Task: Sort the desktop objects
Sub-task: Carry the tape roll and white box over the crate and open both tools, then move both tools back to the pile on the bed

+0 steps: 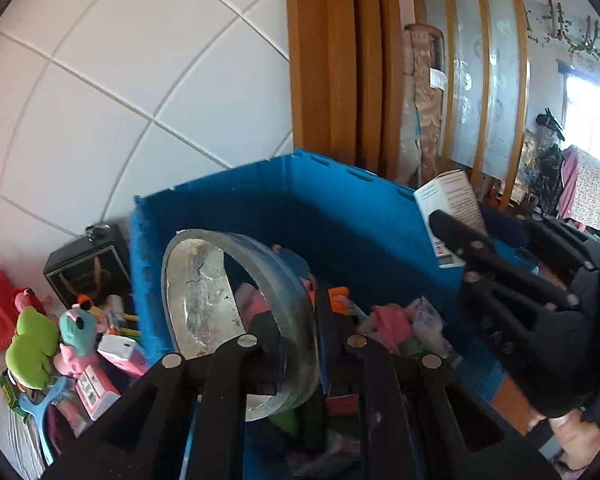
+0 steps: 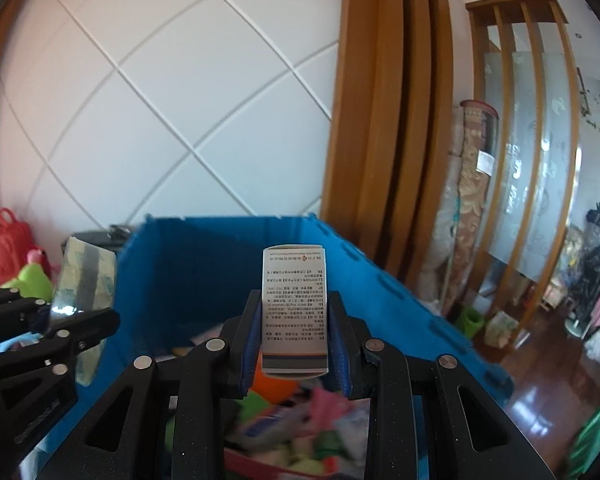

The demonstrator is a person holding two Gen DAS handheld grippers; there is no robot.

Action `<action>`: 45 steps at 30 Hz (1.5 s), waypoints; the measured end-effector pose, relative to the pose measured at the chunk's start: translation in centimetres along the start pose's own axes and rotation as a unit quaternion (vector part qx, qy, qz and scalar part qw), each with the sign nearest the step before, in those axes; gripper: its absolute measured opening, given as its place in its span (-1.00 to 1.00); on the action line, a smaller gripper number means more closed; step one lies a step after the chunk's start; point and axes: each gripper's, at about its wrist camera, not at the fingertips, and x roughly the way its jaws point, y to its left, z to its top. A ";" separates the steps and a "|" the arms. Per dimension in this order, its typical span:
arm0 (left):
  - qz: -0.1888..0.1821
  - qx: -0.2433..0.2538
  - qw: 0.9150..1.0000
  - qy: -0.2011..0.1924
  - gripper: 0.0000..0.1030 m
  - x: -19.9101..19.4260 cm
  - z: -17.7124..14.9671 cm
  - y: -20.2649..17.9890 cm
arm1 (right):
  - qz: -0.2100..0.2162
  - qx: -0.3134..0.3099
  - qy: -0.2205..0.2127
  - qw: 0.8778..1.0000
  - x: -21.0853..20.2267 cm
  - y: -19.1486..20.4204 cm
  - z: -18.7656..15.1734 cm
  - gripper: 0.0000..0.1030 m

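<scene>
White tiled wall (image 2: 160, 100) backs a blue crate (image 1: 340, 216) of clutter; left tongs (image 1: 296, 344) grip a tape roll (image 1: 236, 312), right tongs (image 2: 294, 344) clamp a printed box (image 2: 294, 312); toys (image 1: 40, 344) crowd alongside.

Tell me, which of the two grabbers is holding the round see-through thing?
The left gripper. It pinches the rim of a clear tape roll over the blue crate. The right gripper holds a flat white printed box instead.
</scene>
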 end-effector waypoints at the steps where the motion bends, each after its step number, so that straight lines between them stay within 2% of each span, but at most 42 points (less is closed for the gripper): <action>1: -0.005 -0.002 1.000 0.012 -0.76 0.5 0.0 -0.7 | 0.001 -0.002 0.008 1.000 0.7 -0.6 -0.1 -0.41; 7: -0.029 -0.020 0.994 0.104 -0.75 4.4 -0.6 -3.2 | 0.007 -0.005 0.067 0.998 4.0 -3.5 -2.2 -0.41; 10: -0.004 -0.010 0.993 0.121 -0.75 5.4 -1.2 -3.9 | 0.013 -0.001 0.081 0.997 5.1 -4.2 -3.1 -0.41; 12: -0.002 -0.015 0.992 0.124 -0.71 5.4 -1.0 -4.0 | 0.014 0.000 0.086 0.996 5.4 -4.6 -3.5 -0.41; 14: 0.009 -0.013 0.992 0.126 -0.61 5.6 -1.0 -4.3 | 0.015 0.000 0.094 0.995 6.1 -5.0 -3.9 -0.41; 16: 0.015 -0.016 0.991 0.130 -0.34 5.9 -0.7 -4.0 | 0.016 0.000 0.098 0.995 6.6 -5.5 -4.4 -0.41; 18: 0.012 -0.021 0.990 0.136 -0.17 6.1 -0.9 -3.9 | 0.017 0.000 0.103 0.995 6.8 -5.7 -4.5 -0.41; 21: 0.027 -0.018 0.992 0.119 0.14 5.6 -0.8 -3.8 | 0.009 -0.004 0.103 0.995 6.7 -6.1 -4.4 -0.37; 22: 0.030 -0.018 0.993 0.115 0.21 5.5 -0.7 -3.8 | 0.006 -0.003 0.103 0.995 6.7 -6.2 -4.3 -0.19; 23: 0.030 -0.017 0.993 0.112 0.22 5.4 -0.7 -3.9 | 0.005 -0.001 0.104 0.995 6.6 -6.3 -4.3 0.17; 24: 0.029 -0.018 0.993 0.111 0.22 5.4 -0.8 -3.9 | 0.006 0.000 0.103 0.995 6.5 -6.5 -4.2 0.32; 26: 0.030 -0.018 0.993 0.110 0.23 5.3 -0.9 -3.8 | 0.004 0.001 0.094 0.996 5.9 -6.7 -4.0 0.76; 29: 0.035 -0.018 0.994 0.102 0.23 4.8 -1.1 -3.6 | -0.005 0.002 0.086 0.996 5.1 -6.9 -3.8 0.94; 31: 0.039 -0.018 0.995 0.091 0.23 4.2 -1.2 -3.3 | -0.004 0.004 0.081 0.997 4.6 -6.9 -3.7 1.00; 37: 0.040 -0.035 0.997 0.055 0.23 1.8 -1.5 -1.7 | -0.015 0.007 0.064 0.998 2.6 -6.7 -3.3 1.00; 42: 0.032 -0.049 0.998 0.000 0.23 -1.2 -2.1 0.2 | -0.003 0.012 0.047 0.999 0.7 -5.7 -2.9 1.00; 45: 0.034 -0.057 0.998 -0.014 0.23 -2.6 -2.5 1.8 | 0.011 0.014 0.035 0.999 -0.4 -4.6 -2.6 1.00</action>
